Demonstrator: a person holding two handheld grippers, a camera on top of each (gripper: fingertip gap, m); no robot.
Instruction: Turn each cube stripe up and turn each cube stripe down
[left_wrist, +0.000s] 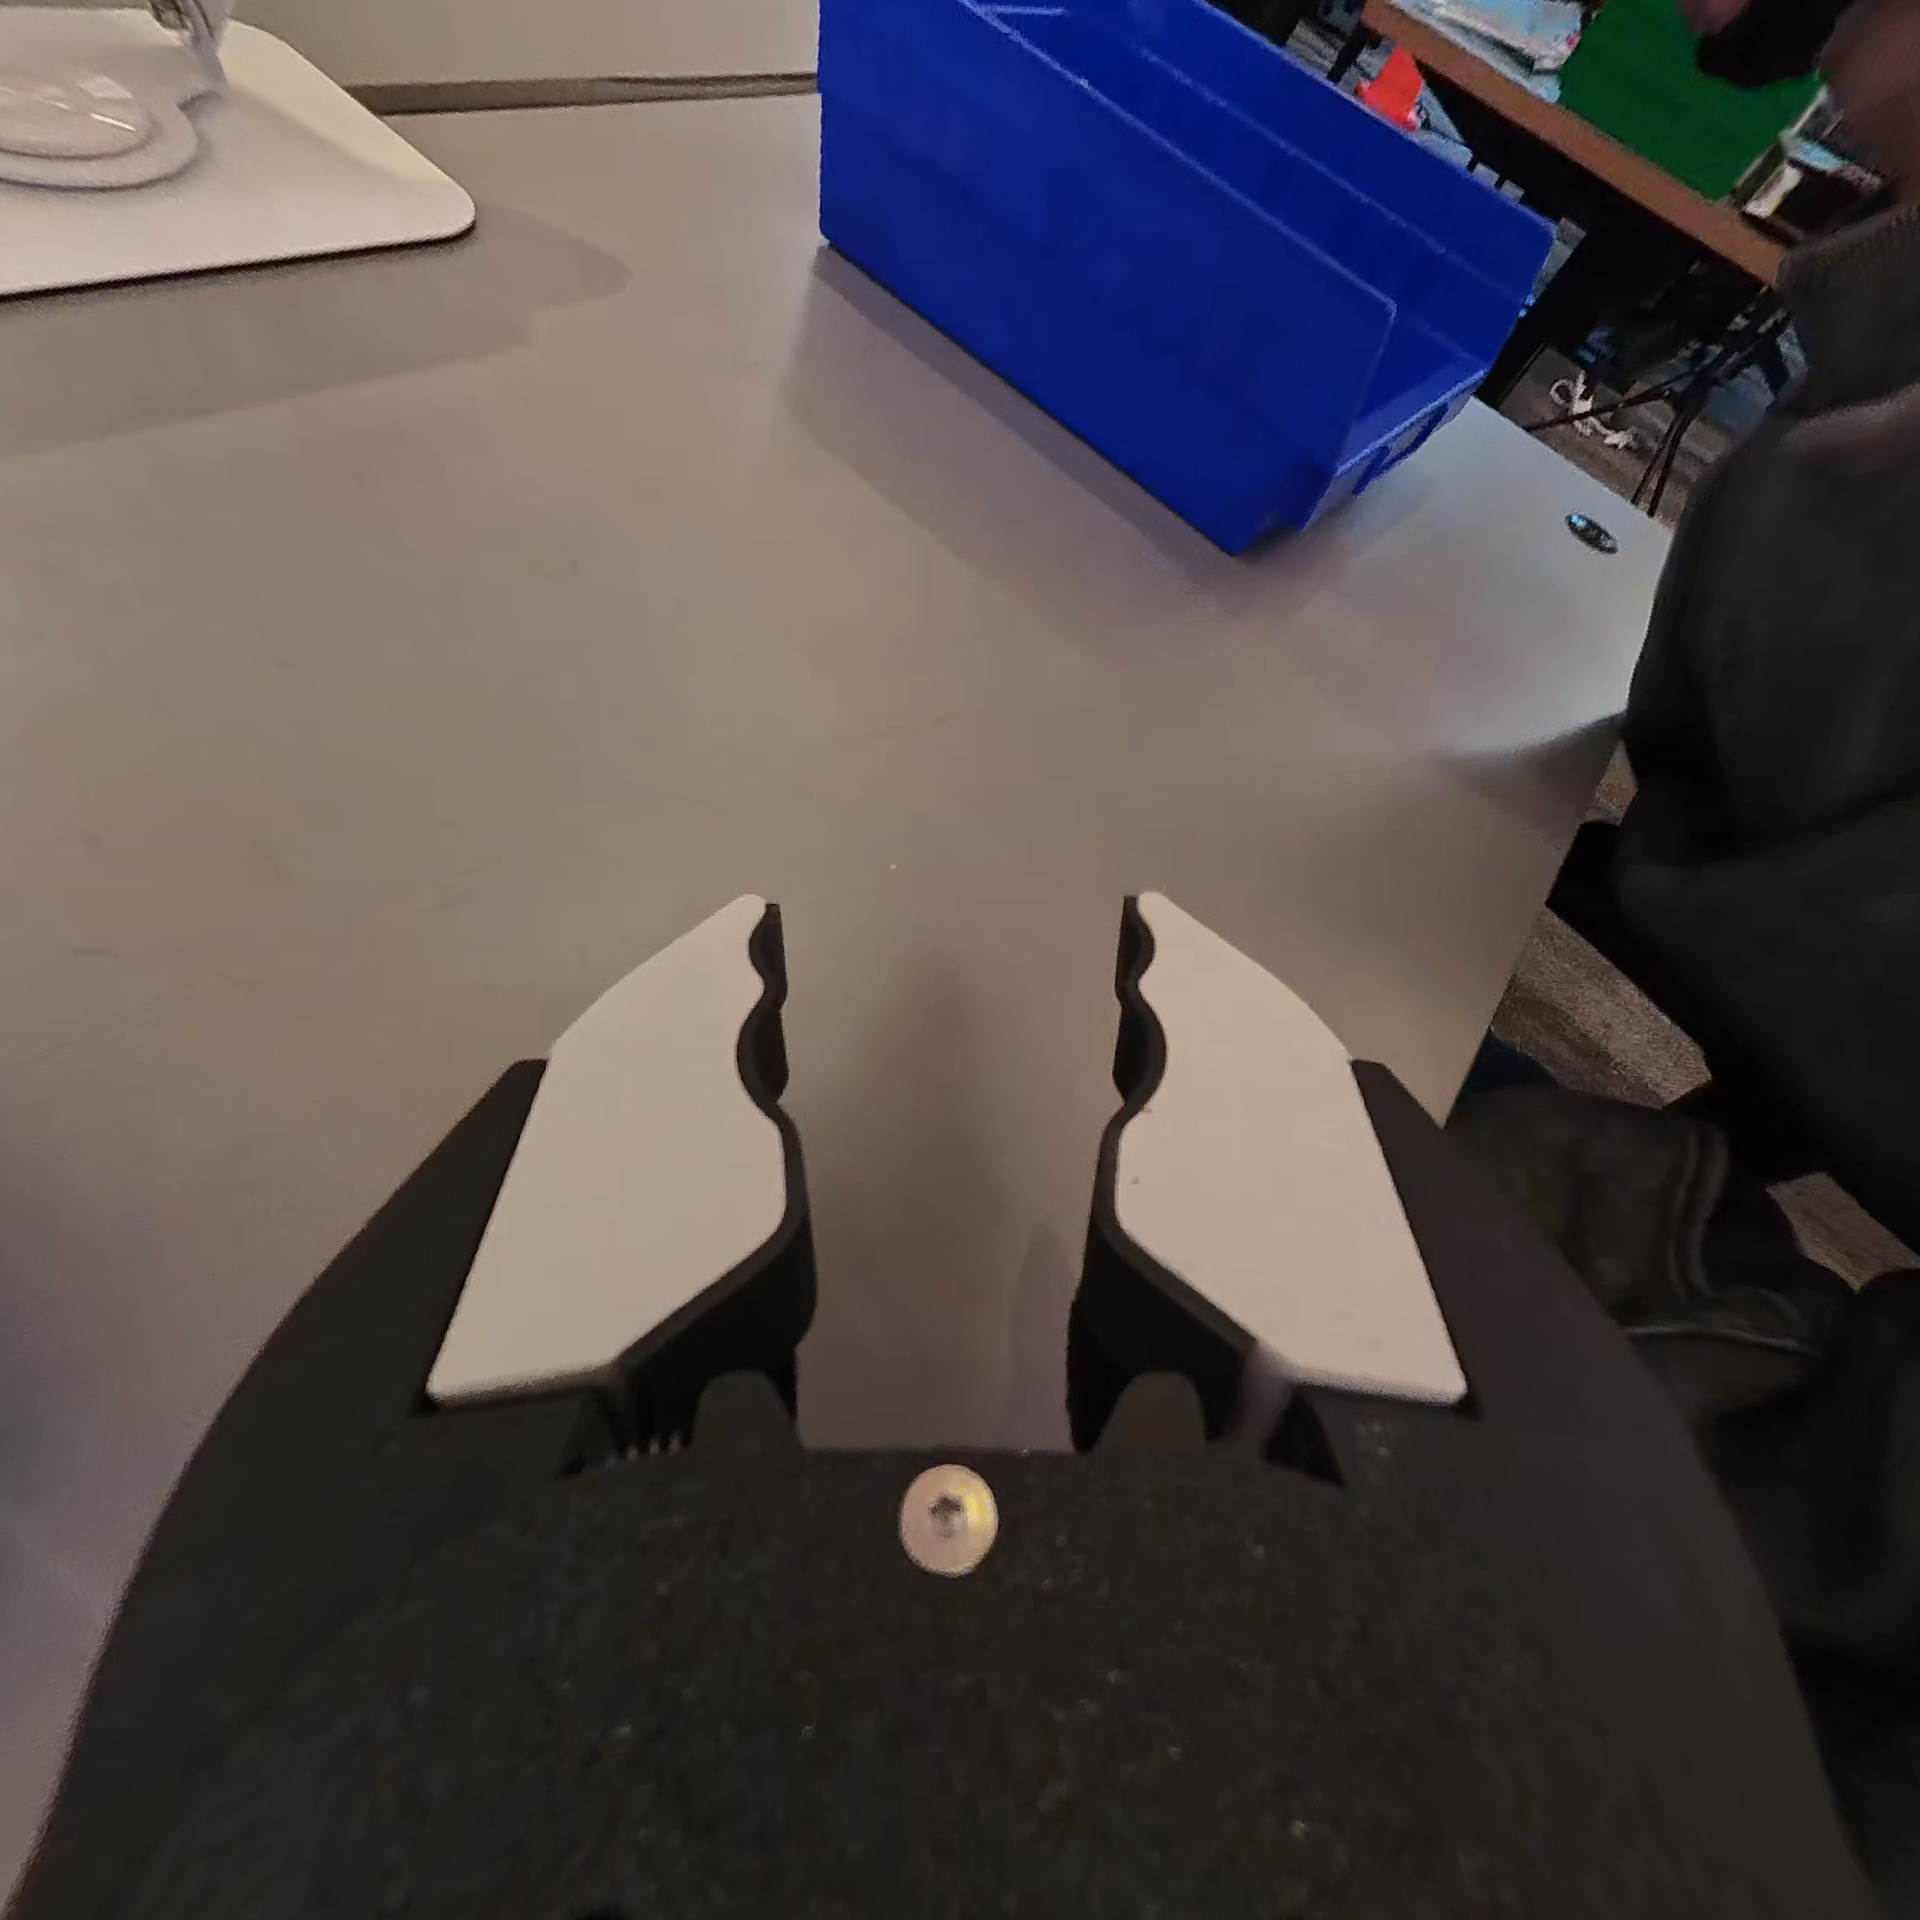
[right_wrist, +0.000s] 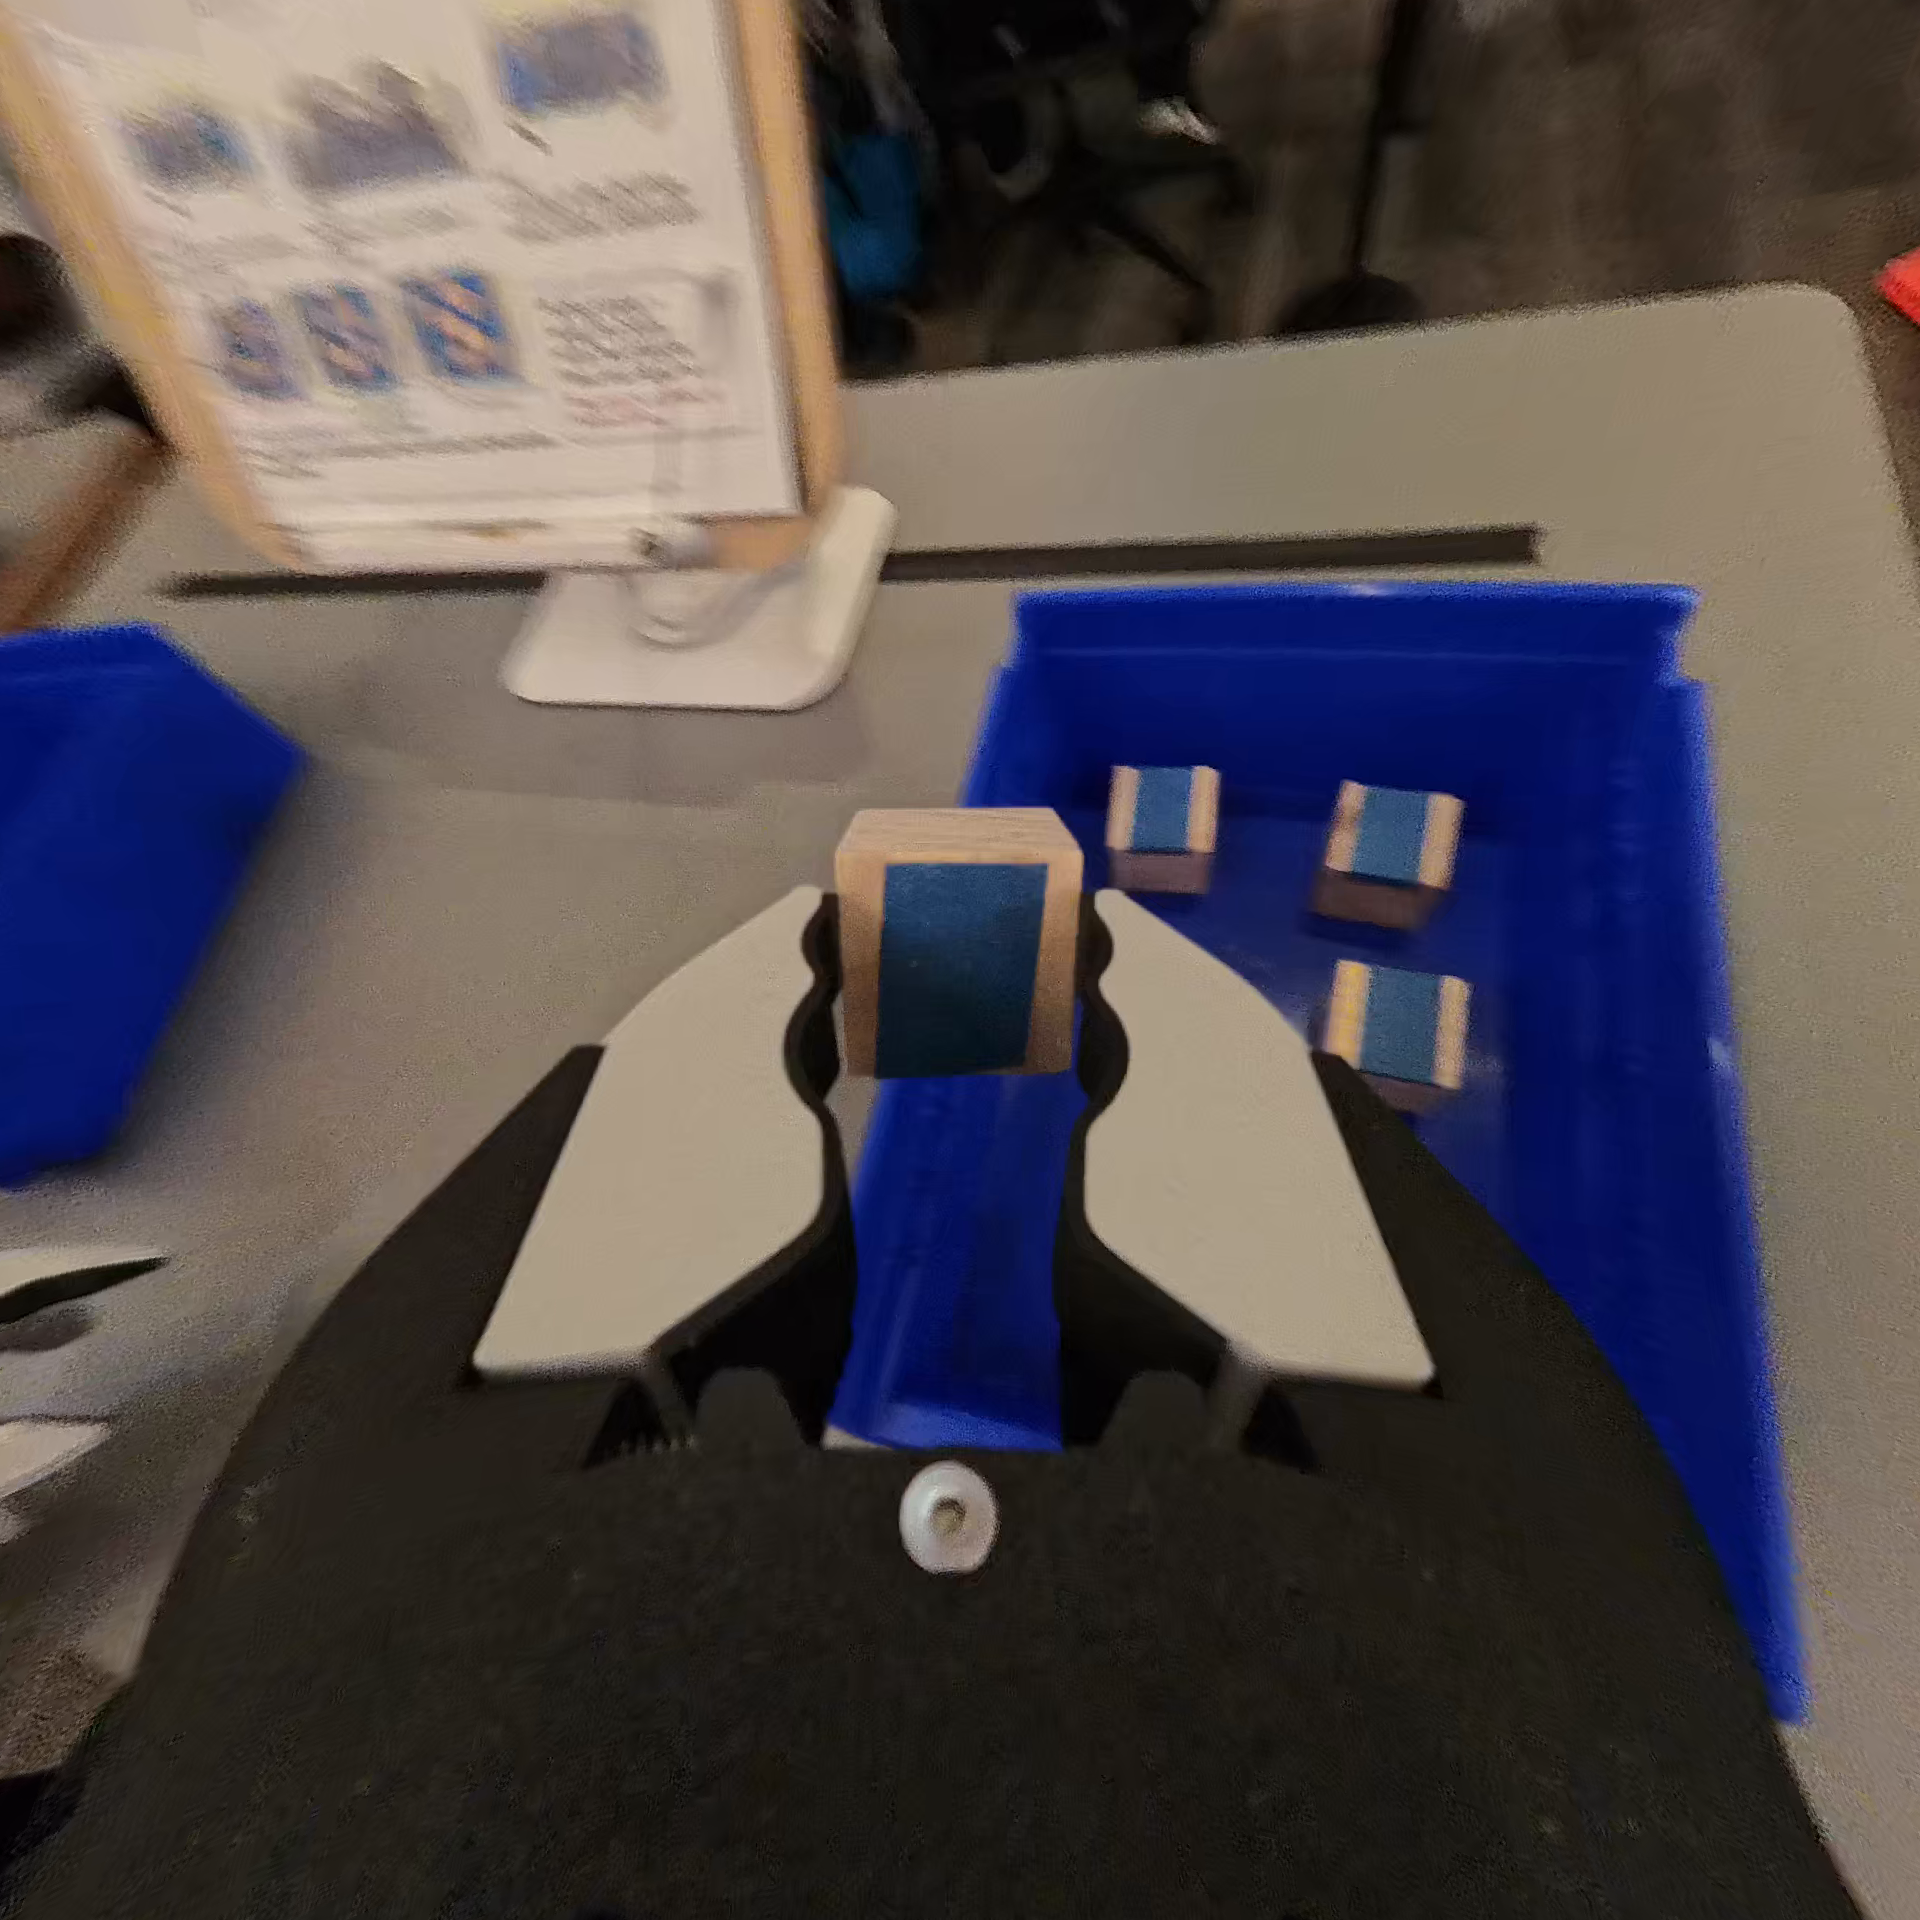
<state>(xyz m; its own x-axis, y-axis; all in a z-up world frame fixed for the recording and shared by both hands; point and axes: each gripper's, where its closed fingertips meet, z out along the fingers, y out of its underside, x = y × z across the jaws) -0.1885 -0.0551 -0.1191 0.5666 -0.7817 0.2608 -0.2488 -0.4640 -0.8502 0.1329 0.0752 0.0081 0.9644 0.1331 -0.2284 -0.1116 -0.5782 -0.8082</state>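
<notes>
In the right wrist view my right gripper (right_wrist: 956, 914) is shut on a wooden cube (right_wrist: 958, 951) with a blue stripe that faces the camera. It holds the cube in the air over the left wall of a blue bin (right_wrist: 1621, 748). Three more cubes lie in that bin with their blue stripes up: one at the back left (right_wrist: 1162, 826), one at the back right (right_wrist: 1392, 847), one nearer (right_wrist: 1397, 1023). In the left wrist view my left gripper (left_wrist: 951, 914) is open and empty above the grey table (left_wrist: 520, 675). No cube shows in that view.
A second blue bin (right_wrist: 114, 883) stands at the left; a blue bin (left_wrist: 1122, 260) also shows ahead of the left gripper. A framed instruction sheet (right_wrist: 436, 270) on a white stand (right_wrist: 717, 644) stands behind. A person's dark sleeve (left_wrist: 1787, 727) is at the table's right edge.
</notes>
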